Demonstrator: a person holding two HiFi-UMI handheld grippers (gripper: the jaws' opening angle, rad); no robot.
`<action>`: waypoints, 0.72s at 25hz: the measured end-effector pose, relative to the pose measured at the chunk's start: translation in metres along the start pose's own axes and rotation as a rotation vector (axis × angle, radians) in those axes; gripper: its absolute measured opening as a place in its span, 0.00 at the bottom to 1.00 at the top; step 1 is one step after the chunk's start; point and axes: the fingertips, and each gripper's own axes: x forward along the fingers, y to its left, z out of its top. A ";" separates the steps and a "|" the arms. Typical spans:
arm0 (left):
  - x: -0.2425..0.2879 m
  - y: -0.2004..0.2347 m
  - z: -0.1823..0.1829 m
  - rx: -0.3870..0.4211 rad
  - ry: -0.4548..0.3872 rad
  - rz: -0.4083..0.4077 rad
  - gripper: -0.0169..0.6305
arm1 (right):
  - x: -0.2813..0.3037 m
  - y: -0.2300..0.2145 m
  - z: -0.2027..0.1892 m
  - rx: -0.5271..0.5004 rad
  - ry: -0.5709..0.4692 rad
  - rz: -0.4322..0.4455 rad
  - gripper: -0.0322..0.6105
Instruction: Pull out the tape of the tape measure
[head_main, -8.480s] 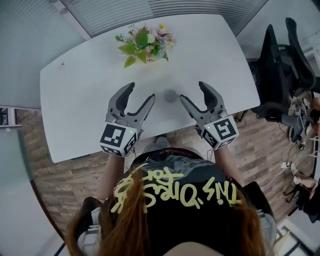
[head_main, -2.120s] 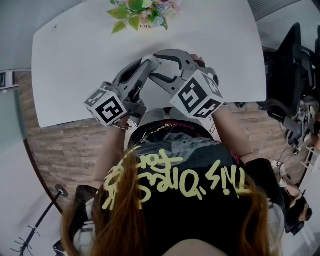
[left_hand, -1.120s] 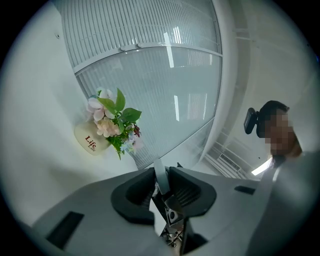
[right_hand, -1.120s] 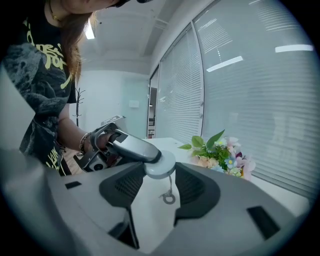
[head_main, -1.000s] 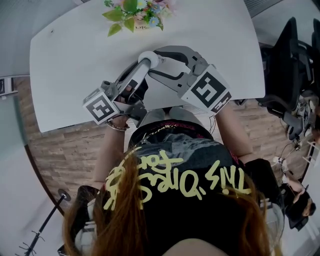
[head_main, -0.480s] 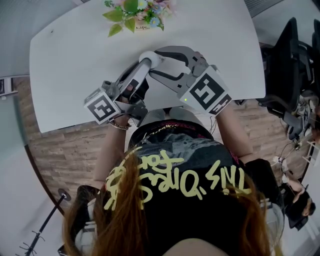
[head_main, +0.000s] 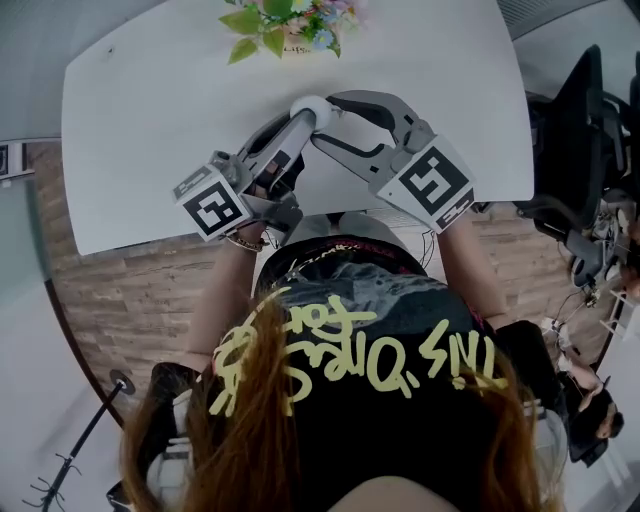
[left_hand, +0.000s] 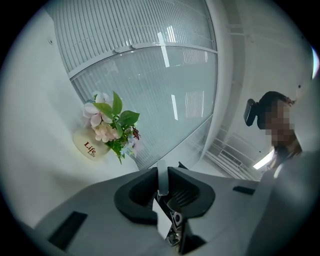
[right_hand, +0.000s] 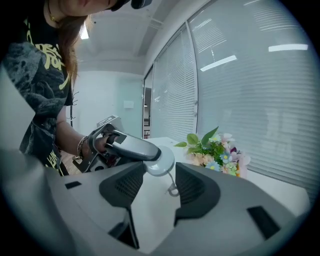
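- Tape measure (head_main: 310, 108): small round white disc, held up over the table (head_main: 150, 120), mid-front of the person, on the near side of the flowers (head_main: 290, 20), right where both grippers meet.
- L gripper (head_main: 298, 122): jaws nearly together, clenched on the tape measure across its two flat faces. In the left gripper view it sits edge-on, a narrow pale strip filling the gap.
- R gripper (right_hand: 160, 169): jaws wide, tips on opposite sides of the rim. Looks like contact on both sides, so it's grasping the tape measure too.
- Handling, my read: light, w/ a hard smooth shell. A rim grip is slippery, so it could spin or pop out; the flat-face pinch is the safer hold.
- The tape itself is prob thin, springy and keen to snap back, so pull steady w/ no abrupt let-go.
- Where to grab: hold the body by its faces w/ L, use R for the pull end.
- Loop (right_hand: 172, 190) dangles on a thin link below the rim, on the R camera side. Can't tell if it's the tape's tab or just a key ring.
- Pointing: flat faces approx up/down; head view sees the round outline.
- Axis: the body has no long axis and no tape is out yet. The axis will prob be the pull line, straight out from the rim slot; the slot isn't visible.
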 end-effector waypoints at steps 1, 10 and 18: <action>0.000 -0.001 0.002 0.011 0.001 -0.001 0.12 | -0.002 -0.002 -0.001 0.014 -0.005 -0.005 0.37; 0.001 -0.011 0.011 0.121 0.019 0.010 0.12 | -0.015 -0.021 -0.015 -0.045 0.038 -0.100 0.37; 0.005 -0.013 0.014 0.114 0.008 -0.009 0.12 | -0.012 -0.028 -0.012 -0.060 0.009 -0.146 0.18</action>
